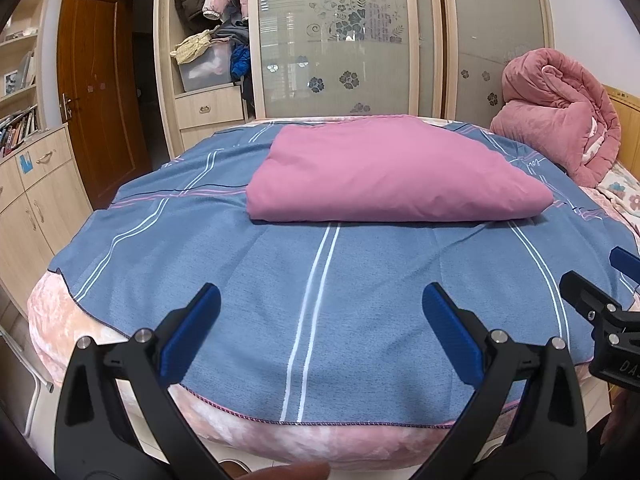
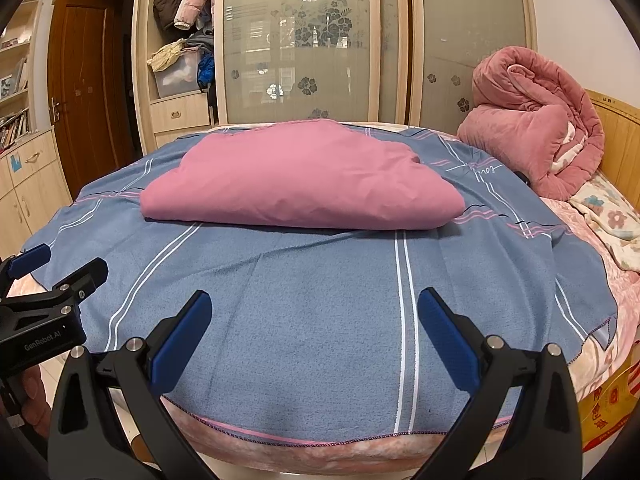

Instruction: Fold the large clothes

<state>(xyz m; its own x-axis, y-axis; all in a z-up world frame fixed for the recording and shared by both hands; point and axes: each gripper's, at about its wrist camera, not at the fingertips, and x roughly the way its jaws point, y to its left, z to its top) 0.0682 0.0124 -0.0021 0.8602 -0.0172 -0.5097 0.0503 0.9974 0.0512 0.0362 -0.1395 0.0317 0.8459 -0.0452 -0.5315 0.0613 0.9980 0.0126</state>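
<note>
A pink garment [image 1: 384, 172] [image 2: 300, 180] lies folded into a thick rectangle on the far half of a blue striped cloth [image 1: 320, 280] [image 2: 320, 300] spread over the bed. My left gripper [image 1: 320, 304] hovers open above the cloth's near edge, well short of the garment. My right gripper [image 2: 314, 308] is open too, at about the same distance. Each gripper shows at the edge of the other's view: the right gripper [image 1: 600, 304] on the right side, the left gripper [image 2: 52, 280] on the left. Nothing is between either pair of fingers.
A rolled pink quilt [image 1: 560, 120] [image 2: 532, 136] sits at the bed's far right by a wooden headboard [image 2: 620, 128]. Behind the bed stands a wardrobe [image 1: 340, 40] with frosted sliding doors and an open section stuffed with clothes. A brown door [image 1: 96, 92] and low cabinets [image 1: 36, 200] are left.
</note>
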